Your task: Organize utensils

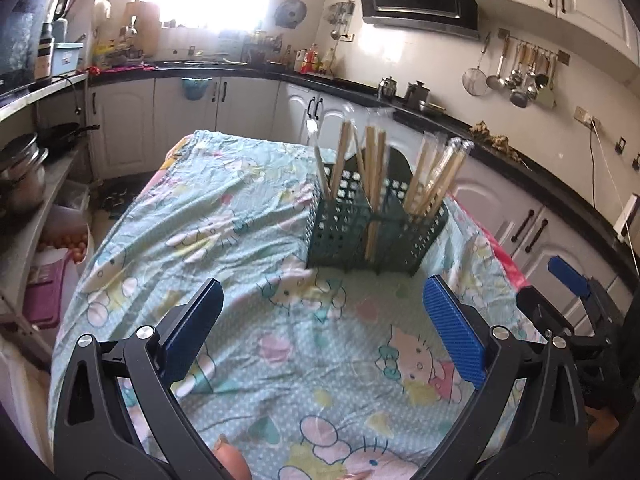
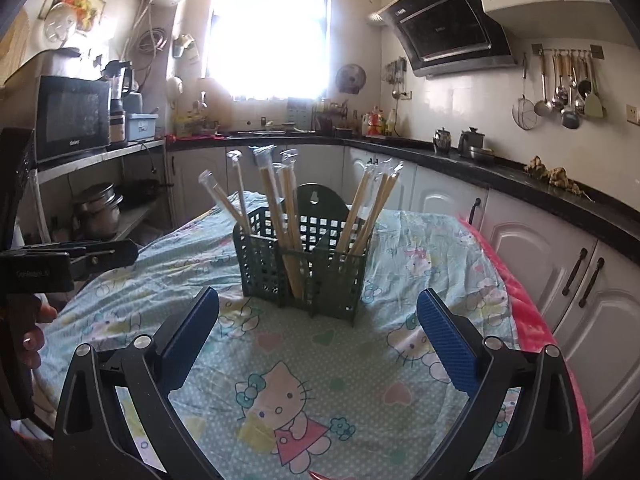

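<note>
A dark green slotted utensil basket (image 1: 372, 236) (image 2: 308, 272) stands on the cartoon-print tablecloth (image 1: 224, 216) (image 2: 320, 376). Several pairs of plastic-wrapped wooden chopsticks (image 1: 374, 172) (image 2: 280, 208) stand upright in its compartments, leaning outward. My left gripper (image 1: 324, 308) hovers open above the cloth, short of the basket, with nothing between its blue pads. My right gripper (image 2: 320, 320) is likewise open and empty, facing the basket head-on. The other gripper shows at the right edge of the left wrist view (image 1: 568, 280) and at the left edge of the right wrist view (image 2: 100, 256).
Kitchen cabinets and a black counter (image 2: 520, 184) run along the back and right. A shelf with a microwave (image 2: 72, 120) and pots stands on the left. Ladles hang on the wall rail (image 2: 564, 92). A pink cloth edge (image 2: 532, 312) lines the table's right side.
</note>
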Demonstrator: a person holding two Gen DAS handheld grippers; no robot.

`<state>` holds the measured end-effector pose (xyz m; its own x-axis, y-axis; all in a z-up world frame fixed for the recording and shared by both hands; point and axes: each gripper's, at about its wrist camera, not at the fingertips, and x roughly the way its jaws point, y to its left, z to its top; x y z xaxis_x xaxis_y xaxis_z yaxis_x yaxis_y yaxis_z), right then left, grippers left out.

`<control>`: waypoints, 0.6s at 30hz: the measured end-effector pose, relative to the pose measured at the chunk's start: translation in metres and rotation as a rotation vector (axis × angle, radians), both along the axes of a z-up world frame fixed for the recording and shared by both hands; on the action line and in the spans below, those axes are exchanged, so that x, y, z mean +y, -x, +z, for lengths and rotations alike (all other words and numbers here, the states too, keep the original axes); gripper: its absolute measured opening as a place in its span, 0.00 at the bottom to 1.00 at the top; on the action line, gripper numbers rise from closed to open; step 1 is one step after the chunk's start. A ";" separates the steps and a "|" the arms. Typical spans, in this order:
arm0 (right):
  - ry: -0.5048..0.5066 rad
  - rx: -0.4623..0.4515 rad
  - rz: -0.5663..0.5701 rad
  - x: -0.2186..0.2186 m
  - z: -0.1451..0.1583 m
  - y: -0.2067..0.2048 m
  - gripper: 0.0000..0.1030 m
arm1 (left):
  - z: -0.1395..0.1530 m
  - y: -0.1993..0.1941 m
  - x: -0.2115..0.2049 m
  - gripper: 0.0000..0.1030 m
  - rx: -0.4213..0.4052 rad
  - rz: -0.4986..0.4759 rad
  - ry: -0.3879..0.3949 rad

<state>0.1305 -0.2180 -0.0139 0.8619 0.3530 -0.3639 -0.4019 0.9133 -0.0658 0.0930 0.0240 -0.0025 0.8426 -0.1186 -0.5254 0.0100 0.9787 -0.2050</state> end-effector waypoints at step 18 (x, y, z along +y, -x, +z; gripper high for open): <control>-0.054 -0.119 -0.020 -0.007 -0.010 0.017 0.94 | -0.012 0.027 -0.002 0.90 -0.152 0.040 -0.024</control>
